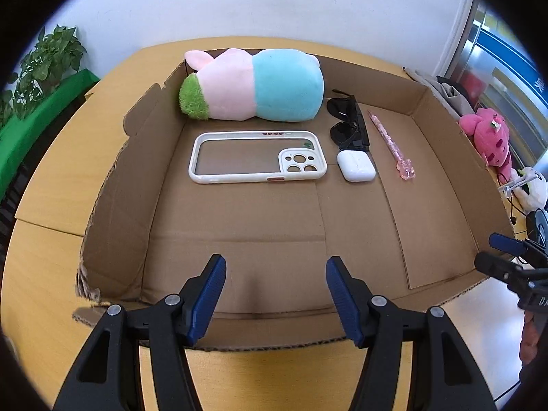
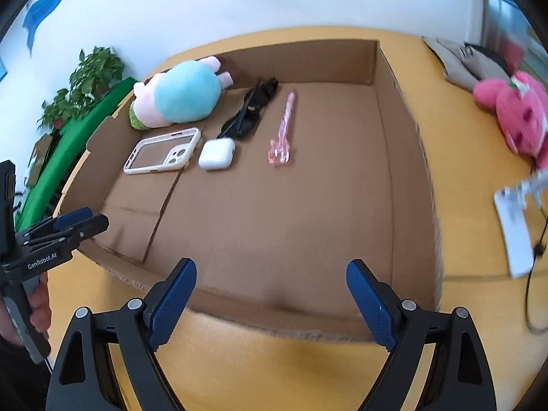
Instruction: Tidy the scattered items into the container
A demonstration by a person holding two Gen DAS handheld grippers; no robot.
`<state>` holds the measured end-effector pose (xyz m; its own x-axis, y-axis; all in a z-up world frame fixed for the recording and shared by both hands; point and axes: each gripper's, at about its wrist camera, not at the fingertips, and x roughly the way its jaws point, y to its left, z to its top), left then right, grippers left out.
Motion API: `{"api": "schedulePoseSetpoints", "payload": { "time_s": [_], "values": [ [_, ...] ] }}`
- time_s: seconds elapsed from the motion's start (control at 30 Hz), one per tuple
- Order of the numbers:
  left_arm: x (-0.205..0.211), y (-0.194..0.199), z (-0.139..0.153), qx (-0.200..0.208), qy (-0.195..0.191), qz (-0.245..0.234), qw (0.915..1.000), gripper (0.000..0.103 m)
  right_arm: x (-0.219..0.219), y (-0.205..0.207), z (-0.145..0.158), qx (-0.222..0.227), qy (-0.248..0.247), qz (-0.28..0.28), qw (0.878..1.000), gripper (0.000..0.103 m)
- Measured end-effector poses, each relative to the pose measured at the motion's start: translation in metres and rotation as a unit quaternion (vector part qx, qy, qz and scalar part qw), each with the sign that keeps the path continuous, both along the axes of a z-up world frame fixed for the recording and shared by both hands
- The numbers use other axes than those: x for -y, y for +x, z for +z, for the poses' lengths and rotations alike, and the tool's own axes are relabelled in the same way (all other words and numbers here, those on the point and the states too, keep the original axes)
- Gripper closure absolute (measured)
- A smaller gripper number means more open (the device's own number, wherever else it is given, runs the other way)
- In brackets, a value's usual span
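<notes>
My left fingers (image 1: pixel 275 294) and right fingers (image 2: pixel 270 303) stand apart, empty, over the box's (image 1: pixel 116 212) near edge. Inside lie the plush (image 1: pixel 253 85), case (image 1: pixel 257 157), sunglasses (image 1: pixel 347 125), earbuds (image 1: pixel 356 166) and pen (image 1: pixel 388 140).

light: bright, even, soft shadows | fisheye: bent edges, dark corners | blur: right view's right edge smeared

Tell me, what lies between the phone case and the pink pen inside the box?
In both wrist views, the white earbuds case lies between the phone case and the pink pen, with the sunglasses just behind it.
</notes>
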<state>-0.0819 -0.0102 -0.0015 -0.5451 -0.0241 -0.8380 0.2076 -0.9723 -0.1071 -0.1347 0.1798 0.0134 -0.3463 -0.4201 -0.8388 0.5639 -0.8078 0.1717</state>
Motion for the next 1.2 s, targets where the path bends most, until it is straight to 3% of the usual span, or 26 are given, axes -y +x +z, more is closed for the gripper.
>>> {"api": "schedulePoseSetpoints", "payload": {
  "time_s": [0.17, 0.33, 0.43, 0.53, 0.7, 1.2],
  "values": [
    [0.003, 0.011, 0.001, -0.014, -0.014, 0.005, 0.9998, 0.043, 0.0, 0.015, 0.0, -0.009, 0.002, 0.003, 1.0, 0.011],
    [0.004, 0.029, 0.021, -0.062, -0.06, 0.026, 0.9959, 0.043, 0.001, 0.024, 0.021, -0.054, -0.013, -0.028, 0.998, 0.008],
    [-0.002, 0.038, 0.036, -0.099, -0.103, 0.034, 0.9892, 0.035, 0.013, 0.041, 0.034, -0.076, -0.036, -0.01, 0.996, 0.0],
    [-0.008, 0.046, 0.05, -0.13, -0.131, 0.048, 0.9816, 0.026, 0.032, 0.061, 0.042, -0.108, -0.031, 0.017, 0.994, 0.0],
    [-0.017, 0.049, 0.064, -0.147, -0.124, 0.047, 0.9802, 0.025, 0.048, 0.08, 0.047, -0.131, -0.025, 0.034, 0.99, 0.0],
    [-0.044, 0.052, 0.073, -0.154, -0.117, 0.033, 0.9805, 0.025, 0.036, 0.083, 0.045, -0.152, -0.015, -0.031, 0.988, 0.0]
  ]
}}
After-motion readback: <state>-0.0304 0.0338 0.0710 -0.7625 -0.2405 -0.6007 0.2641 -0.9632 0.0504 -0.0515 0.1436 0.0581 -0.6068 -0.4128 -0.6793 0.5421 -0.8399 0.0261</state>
